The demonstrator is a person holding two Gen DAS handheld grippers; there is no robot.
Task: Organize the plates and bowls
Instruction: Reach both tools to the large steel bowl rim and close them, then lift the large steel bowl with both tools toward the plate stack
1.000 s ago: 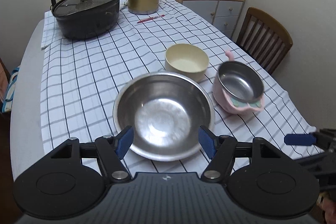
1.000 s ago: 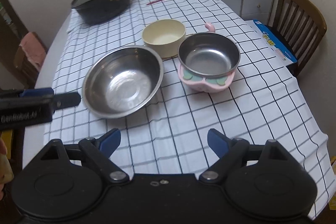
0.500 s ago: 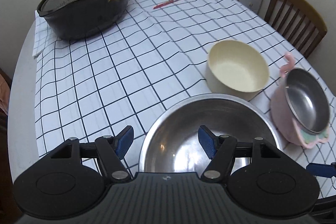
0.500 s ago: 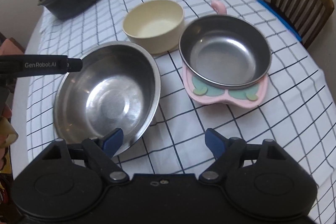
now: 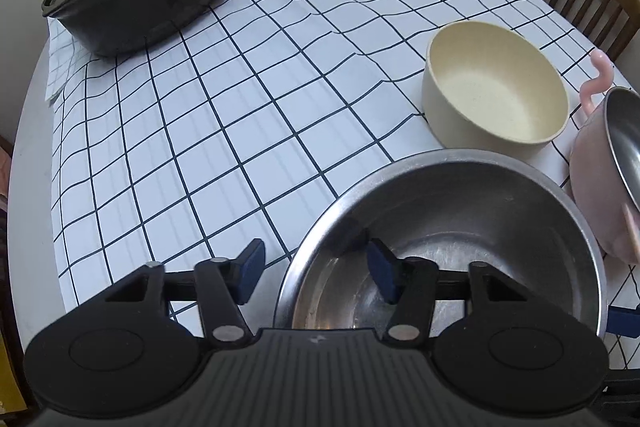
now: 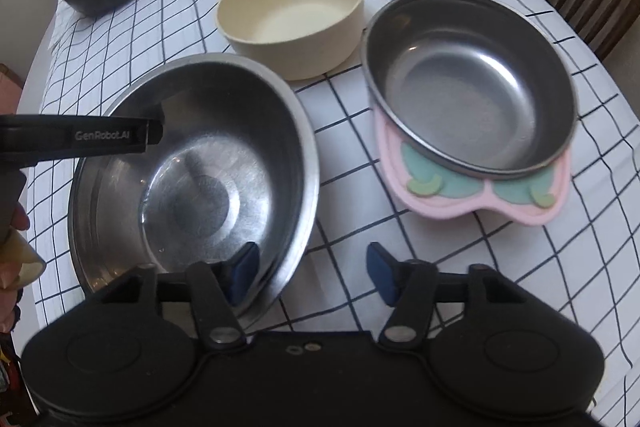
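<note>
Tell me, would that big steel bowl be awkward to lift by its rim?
Probably stiff and light: the big steel bowl looks like thin metal. Its polished rim may slip between the pads. Wide and shallow, it could tilt unless both grippers lift evenly.

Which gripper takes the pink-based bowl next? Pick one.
Right. The right gripper, jaws just closing astride the rim of the big steel bowl, has the pink-based bowl ahead; the left gripper, likewise closing astride it, is across that bowl.

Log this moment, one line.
left gripper: closing astride steel bowl rim, no grip | right gripper: same, opposite rim
</note>
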